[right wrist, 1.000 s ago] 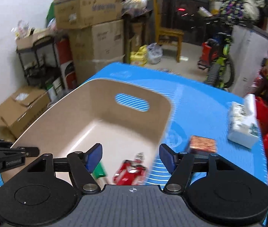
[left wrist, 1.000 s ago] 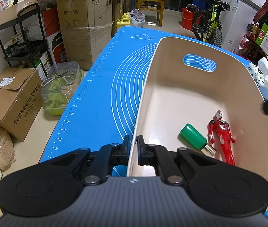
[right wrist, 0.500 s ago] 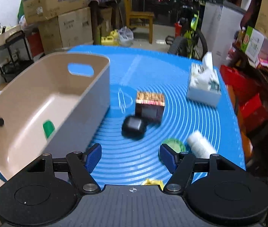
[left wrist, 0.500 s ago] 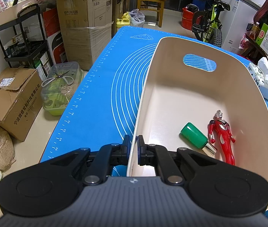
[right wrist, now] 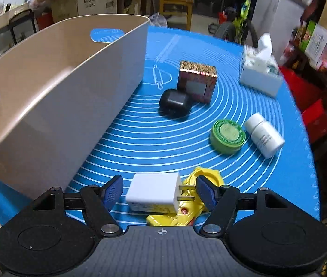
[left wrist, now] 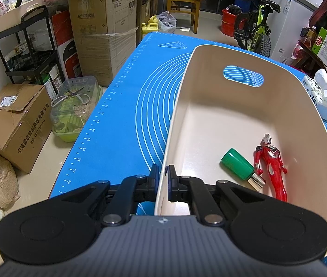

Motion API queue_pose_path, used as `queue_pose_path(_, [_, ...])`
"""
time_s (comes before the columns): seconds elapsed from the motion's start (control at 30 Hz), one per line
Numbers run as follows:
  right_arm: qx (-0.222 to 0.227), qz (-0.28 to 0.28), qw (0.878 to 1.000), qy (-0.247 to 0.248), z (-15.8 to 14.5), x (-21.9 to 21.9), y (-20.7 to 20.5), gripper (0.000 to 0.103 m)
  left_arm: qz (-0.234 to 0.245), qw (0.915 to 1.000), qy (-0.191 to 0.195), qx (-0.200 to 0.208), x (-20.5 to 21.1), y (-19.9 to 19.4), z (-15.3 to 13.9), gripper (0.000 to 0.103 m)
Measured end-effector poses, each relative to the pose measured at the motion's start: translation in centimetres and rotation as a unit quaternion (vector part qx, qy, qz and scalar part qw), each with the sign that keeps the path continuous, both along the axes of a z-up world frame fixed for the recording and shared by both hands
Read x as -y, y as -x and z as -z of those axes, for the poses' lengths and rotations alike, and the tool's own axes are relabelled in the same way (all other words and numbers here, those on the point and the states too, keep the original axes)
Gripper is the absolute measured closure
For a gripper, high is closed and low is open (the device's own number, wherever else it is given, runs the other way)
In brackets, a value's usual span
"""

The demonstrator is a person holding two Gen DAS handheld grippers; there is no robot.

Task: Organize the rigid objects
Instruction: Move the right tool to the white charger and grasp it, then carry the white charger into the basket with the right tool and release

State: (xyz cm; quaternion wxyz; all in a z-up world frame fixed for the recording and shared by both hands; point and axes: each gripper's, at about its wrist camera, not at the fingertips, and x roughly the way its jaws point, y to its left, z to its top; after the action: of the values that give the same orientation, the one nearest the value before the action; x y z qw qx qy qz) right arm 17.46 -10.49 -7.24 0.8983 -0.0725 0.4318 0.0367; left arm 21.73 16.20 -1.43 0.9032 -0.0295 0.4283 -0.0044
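A beige bin stands on the blue mat. My left gripper is shut on the bin's near rim, one finger inside and one outside. In the bin lie a green bottle and a red toy figure. In the right wrist view, my right gripper is open, low over the mat beside the bin. A white plug charger lies between its fingers, untouched, partly over a yellow toy.
Further out on the mat lie a black case, a patterned box, a green tin, a white pill bottle and a tissue box. Cardboard boxes, a shelf and a bicycle surround the table.
My right gripper swung from above the bin out to the right and came down low over the mat, onto the white charger. The left gripper and the bin stayed still.
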Motion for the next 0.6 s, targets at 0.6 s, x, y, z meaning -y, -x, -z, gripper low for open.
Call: queue_pose_path(0.6, [0.045, -0.016, 0.997, 0.053, 1.2, -0.9, 1.1, 0.038, 0.0, 1.0, 0.0, -0.001, 0.0, 0.0, 0.0, 0.094])
